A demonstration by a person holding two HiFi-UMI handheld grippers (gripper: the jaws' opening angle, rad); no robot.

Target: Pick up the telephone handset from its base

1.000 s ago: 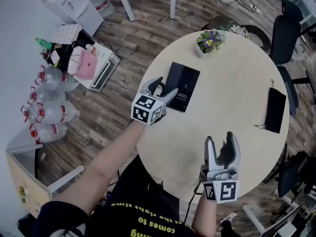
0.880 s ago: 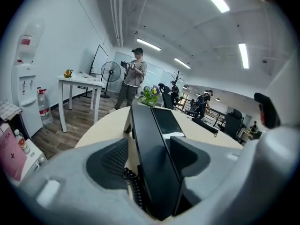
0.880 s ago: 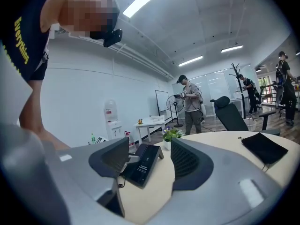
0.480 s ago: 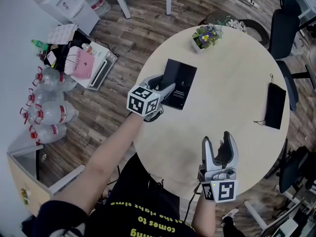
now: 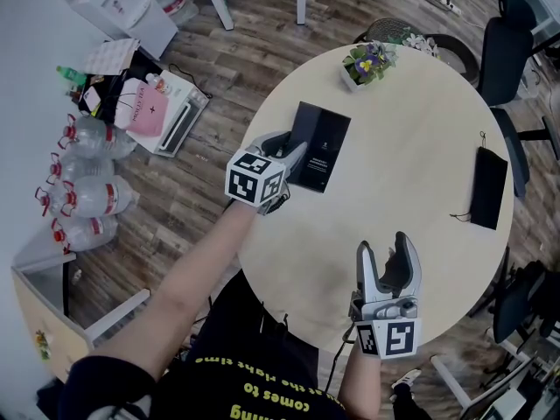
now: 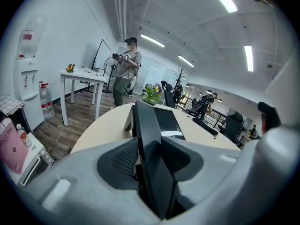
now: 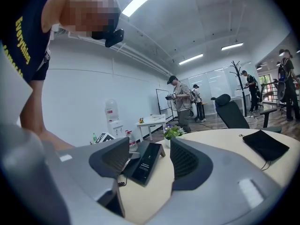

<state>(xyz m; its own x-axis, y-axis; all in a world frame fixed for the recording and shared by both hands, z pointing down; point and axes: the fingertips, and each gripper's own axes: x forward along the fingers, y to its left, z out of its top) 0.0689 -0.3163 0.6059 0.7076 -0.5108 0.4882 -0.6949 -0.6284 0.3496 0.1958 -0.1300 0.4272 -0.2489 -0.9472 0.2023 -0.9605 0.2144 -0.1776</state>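
Handset [image 6: 149,146] — between closing left gripper [image 5: 289,147] jaws

The shirt [image 5: 262,396] is carrying yellow print, reading "comes to" upside down in the head view and beginning "Everyth" in the right gripper view. The pink bag [image 5: 147,112] is showing a dark "+" sign. The telephone base [image 5: 320,147] is bearing white print too small to read.

Left closing, right waiting
Our left arm [image 5: 179,291] reaches forward and our left gripper [image 5: 293,147] tilts down, its jaws closing on the telephone handset [image 6: 151,149], pads against both sides; our right gripper [image 5: 385,250] sits near our body, almost level, jaws apart and empty
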